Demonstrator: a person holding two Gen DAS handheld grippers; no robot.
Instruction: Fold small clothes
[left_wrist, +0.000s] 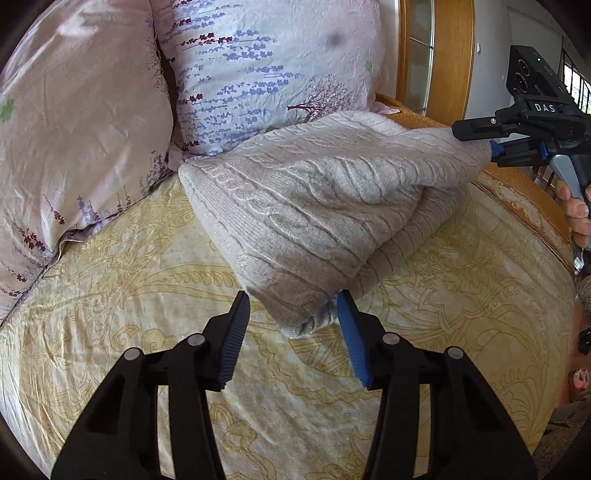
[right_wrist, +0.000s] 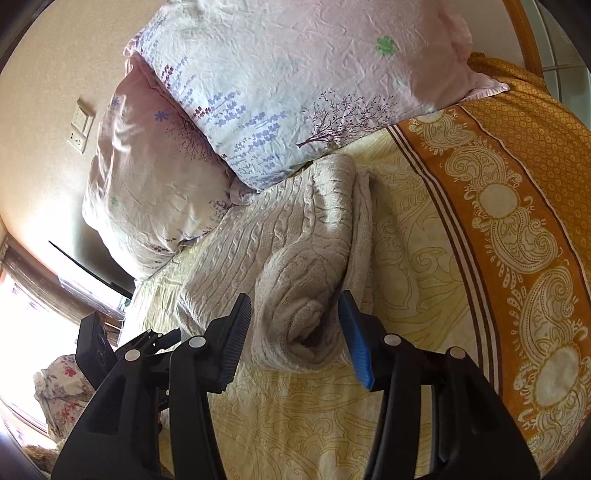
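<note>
A bed (left_wrist: 110, 295) covered in a pale yellow patterned sheet, with an orange paisley border (right_wrist: 517, 229) down one side, is seen filling both views, and two floral pillows (left_wrist: 258, 74) are propped at the head end. A cream cable-knit sweater (left_wrist: 314, 206), folded into a thick bundle, is laid on the sheet just below the pillows, touching the nearer one. The left tool (left_wrist: 293, 317) is angled down at the bed, jaws roughly half open, with the near corner of the sweater poked in between the blue pads (left_wrist: 352, 339); the right-hand pad looks to be touching the knit, the other is just clear, so nothing is really gripped. The right tool (right_wrist: 295, 325) is tilted down at the opposite end, also about half open, with the rolled edge of the sweater sat between its fingers, not pinched. From the left wrist view, the right tool's body is seen held by a hand (left_wrist: 578, 214) at the far right.
</note>
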